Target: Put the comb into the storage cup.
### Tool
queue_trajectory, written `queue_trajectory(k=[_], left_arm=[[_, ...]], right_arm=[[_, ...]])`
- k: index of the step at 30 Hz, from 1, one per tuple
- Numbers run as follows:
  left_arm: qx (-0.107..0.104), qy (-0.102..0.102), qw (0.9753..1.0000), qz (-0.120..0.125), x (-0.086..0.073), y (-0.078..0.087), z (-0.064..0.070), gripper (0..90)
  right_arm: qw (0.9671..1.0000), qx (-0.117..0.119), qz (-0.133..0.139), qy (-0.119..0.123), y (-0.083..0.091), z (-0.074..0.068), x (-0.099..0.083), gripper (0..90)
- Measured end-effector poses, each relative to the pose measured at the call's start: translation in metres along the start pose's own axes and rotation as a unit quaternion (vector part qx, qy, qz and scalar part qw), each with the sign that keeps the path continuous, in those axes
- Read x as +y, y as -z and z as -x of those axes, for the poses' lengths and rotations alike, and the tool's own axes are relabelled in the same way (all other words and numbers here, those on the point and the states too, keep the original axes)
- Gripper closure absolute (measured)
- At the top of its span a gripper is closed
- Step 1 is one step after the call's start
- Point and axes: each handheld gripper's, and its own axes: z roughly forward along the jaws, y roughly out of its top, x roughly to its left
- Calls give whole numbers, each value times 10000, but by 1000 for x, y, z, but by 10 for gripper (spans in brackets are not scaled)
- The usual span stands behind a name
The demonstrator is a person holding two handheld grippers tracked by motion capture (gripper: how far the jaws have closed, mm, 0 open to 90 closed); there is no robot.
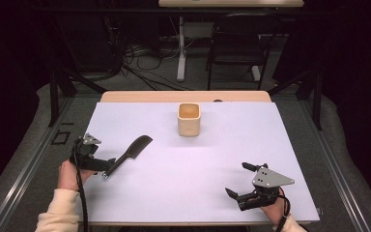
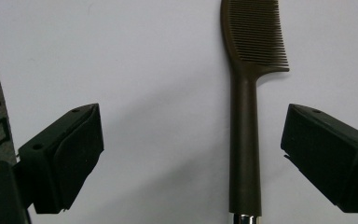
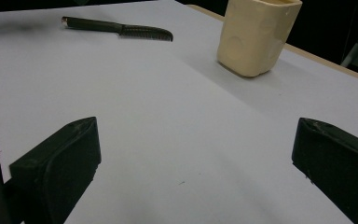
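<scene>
A dark brown comb (image 1: 130, 153) lies flat on the white table sheet (image 1: 193, 169) at the left, teeth end pointing toward the far right. My left gripper (image 1: 100, 158) is over the comb's handle end. In the left gripper view it stands open (image 2: 193, 140), with the comb handle (image 2: 244, 149) between the jaws, nearer the right one and touching neither. A cream cup (image 1: 189, 119) stands upright at the far middle. My right gripper (image 1: 236, 179) is open near the front right, with nothing between its jaws (image 3: 196, 154). From there the cup (image 3: 256, 35) and the comb (image 3: 121, 28) are far ahead.
The sheet covers a wooden table (image 1: 183, 96) whose far edge shows as a tan strip. Beyond it stand a dark chair (image 1: 236, 43), a table leg (image 1: 181, 48) and floor cables (image 1: 140, 58). Metal rails (image 1: 24, 169) run along both sides of the table.
</scene>
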Motion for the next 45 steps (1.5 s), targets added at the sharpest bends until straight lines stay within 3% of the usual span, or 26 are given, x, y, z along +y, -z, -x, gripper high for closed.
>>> queue_trajectory(k=[14,21,36,45], left_arm=[[-115,-293,9995,-91,14,3,12,0],[-46,-339,9988,-344,23,1,14,0],[-201,-595,9948,-799,39,-14,27,0],[-241,-690,9908,-1143,43,-24,28,0]], right_arm=[[10000,8,-20,-53,0,0,0,8],[10000,2,-32,-47,0,0,0,8],[10000,13,15,-16,0,-1,0,8],[10000,24,-11,-39,0,-1,0,8]])
